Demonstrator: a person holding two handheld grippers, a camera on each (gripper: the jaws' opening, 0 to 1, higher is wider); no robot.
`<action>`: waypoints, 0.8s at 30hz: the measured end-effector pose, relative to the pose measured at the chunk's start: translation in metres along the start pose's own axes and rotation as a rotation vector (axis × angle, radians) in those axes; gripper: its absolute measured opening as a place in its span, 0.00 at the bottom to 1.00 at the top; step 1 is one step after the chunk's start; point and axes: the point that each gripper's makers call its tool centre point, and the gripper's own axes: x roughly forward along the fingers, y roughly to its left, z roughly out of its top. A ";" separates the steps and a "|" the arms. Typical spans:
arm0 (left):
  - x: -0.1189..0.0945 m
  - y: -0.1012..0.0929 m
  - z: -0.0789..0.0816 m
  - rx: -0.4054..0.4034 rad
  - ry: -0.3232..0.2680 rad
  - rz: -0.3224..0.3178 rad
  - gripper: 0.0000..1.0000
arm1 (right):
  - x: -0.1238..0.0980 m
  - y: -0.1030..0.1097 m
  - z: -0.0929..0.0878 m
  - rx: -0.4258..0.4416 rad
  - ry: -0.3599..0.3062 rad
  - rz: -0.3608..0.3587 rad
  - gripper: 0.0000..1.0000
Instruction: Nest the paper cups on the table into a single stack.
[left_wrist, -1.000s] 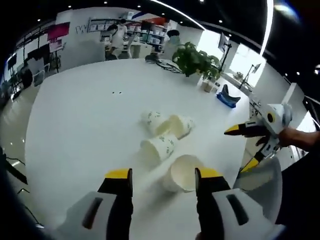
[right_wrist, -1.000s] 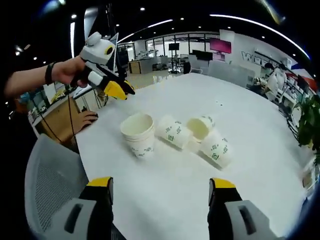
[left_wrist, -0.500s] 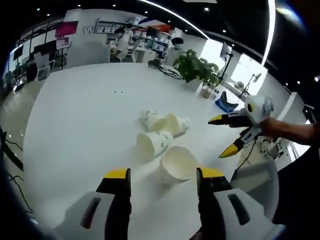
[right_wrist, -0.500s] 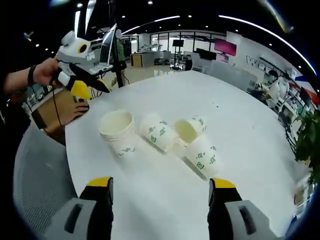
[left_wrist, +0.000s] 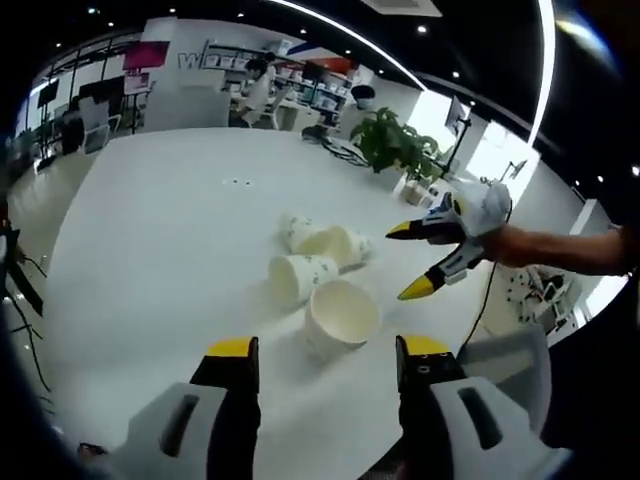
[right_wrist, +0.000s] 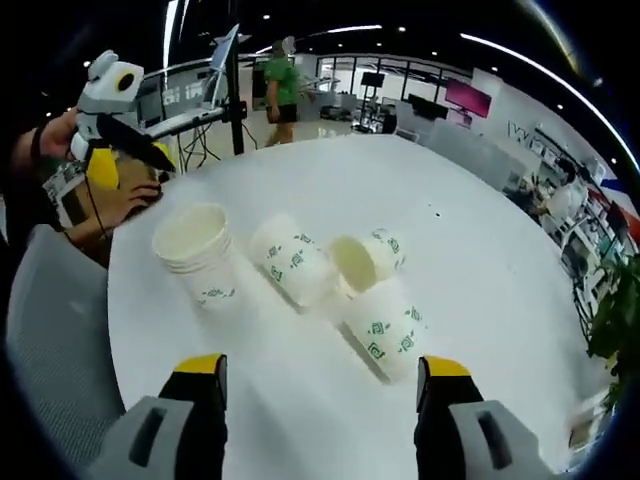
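A short stack of white paper cups (left_wrist: 340, 315) stands upright on the round white table (left_wrist: 150, 240), just beyond my left gripper (left_wrist: 328, 348), which is open and holds nothing. Behind it lie three cups with green print on their sides: one (left_wrist: 300, 275) close by, two (left_wrist: 335, 245) farther back. My right gripper (left_wrist: 405, 262) hovers open to the right of the cups. In the right gripper view the upright stack (right_wrist: 195, 250) is at the left and the lying cups (right_wrist: 290, 260) (right_wrist: 365, 258) (right_wrist: 385, 330) spread to the right. My right gripper (right_wrist: 322, 366) is open above bare table; my left gripper (right_wrist: 135, 165) hangs at the upper left.
A grey mesh chair (left_wrist: 510, 360) (right_wrist: 50, 340) stands at the table's near edge. A potted plant (left_wrist: 395, 140) sits at the table's far side. Desks, screens and a person in green (right_wrist: 285, 85) are in the background. The table stretches wide and white beyond the cups.
Both cameras shifted. My right gripper has come in nearer to the cups from the right. My left gripper has drawn back from the upright stack. The cups lie as before.
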 end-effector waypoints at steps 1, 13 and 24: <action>-0.001 0.000 -0.001 0.000 -0.003 0.003 0.54 | 0.003 -0.001 0.001 -0.011 0.002 0.000 0.78; -0.012 0.005 -0.001 0.010 -0.014 0.040 0.54 | 0.026 -0.032 0.009 -0.173 0.086 -0.024 0.79; -0.011 0.002 -0.008 0.013 -0.006 0.036 0.54 | 0.036 -0.054 -0.001 -0.346 0.204 0.008 0.80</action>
